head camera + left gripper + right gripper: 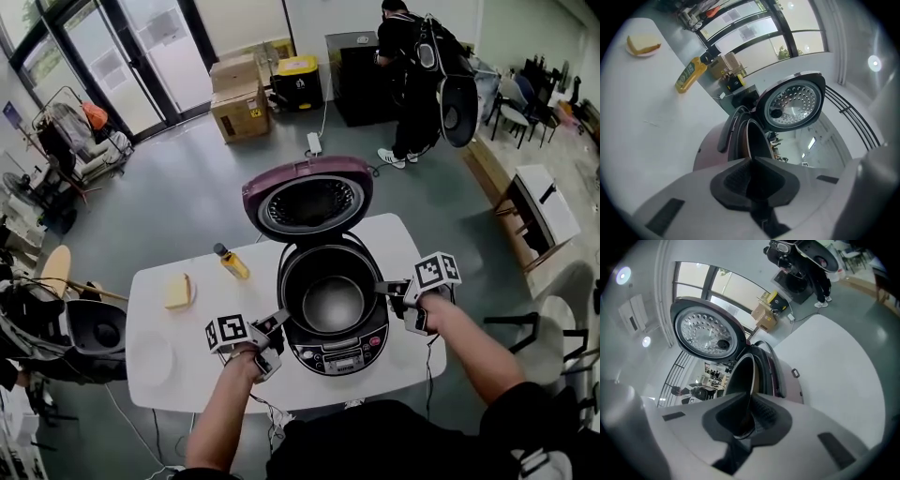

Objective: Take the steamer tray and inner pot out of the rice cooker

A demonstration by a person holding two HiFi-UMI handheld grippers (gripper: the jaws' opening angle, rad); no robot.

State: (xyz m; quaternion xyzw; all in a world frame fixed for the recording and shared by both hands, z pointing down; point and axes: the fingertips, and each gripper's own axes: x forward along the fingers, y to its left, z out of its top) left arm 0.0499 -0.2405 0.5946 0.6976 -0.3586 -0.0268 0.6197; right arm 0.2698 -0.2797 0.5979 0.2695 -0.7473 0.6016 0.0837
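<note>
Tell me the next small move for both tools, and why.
Probably lift both straight up together, level: the left tool and right tool are shut on opposite rim sides of the inner pot, which sits inside the open rice cooker.

White table, four things on it

The table (398, 246) carries an open rice cooker (342, 354) near its front edge; to the left lie a yellow bottle (232, 262) on its side and a small plate (190, 298) with a yellow wedge (178, 291).
</note>
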